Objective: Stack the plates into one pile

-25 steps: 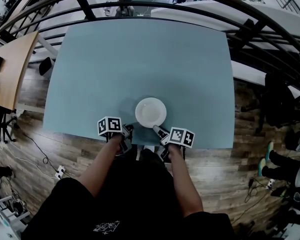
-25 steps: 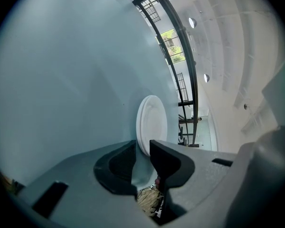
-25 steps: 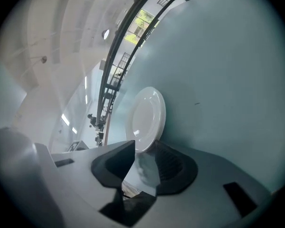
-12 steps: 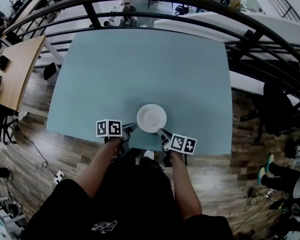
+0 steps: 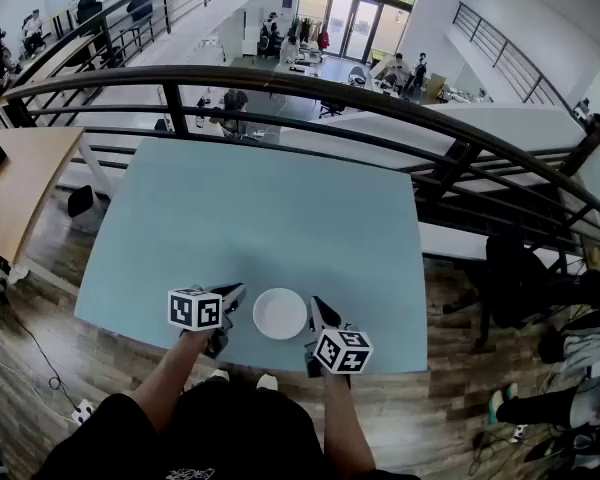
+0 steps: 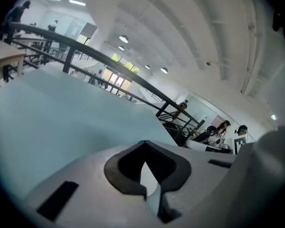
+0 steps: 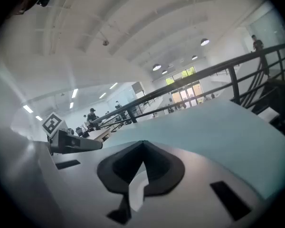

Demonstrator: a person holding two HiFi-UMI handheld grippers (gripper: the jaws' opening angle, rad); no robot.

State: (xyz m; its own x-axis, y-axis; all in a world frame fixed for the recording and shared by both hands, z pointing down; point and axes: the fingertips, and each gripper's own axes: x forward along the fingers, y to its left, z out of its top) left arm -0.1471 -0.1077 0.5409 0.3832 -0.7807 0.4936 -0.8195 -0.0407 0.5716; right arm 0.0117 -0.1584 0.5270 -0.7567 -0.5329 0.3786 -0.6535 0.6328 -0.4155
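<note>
Plates [image 5: 280, 313] in head view: one round white pile near the front edge of the blue surface [image 5: 260, 198], between left tool [image 5: 237, 292] and right tool [image 5: 317, 306], seeming to touch neither. How many in it, cannot tell.

Left gripper view: left tool [image 6: 144, 148] pinched shut on nothing, up over bare surface.

Right gripper view: right tool [image 7: 142, 148] pinched shut too, empty.

Probably hard, smooth, slippery, easy to break, not too heavy. Best grabbed by the thin rim, gently.
</note>
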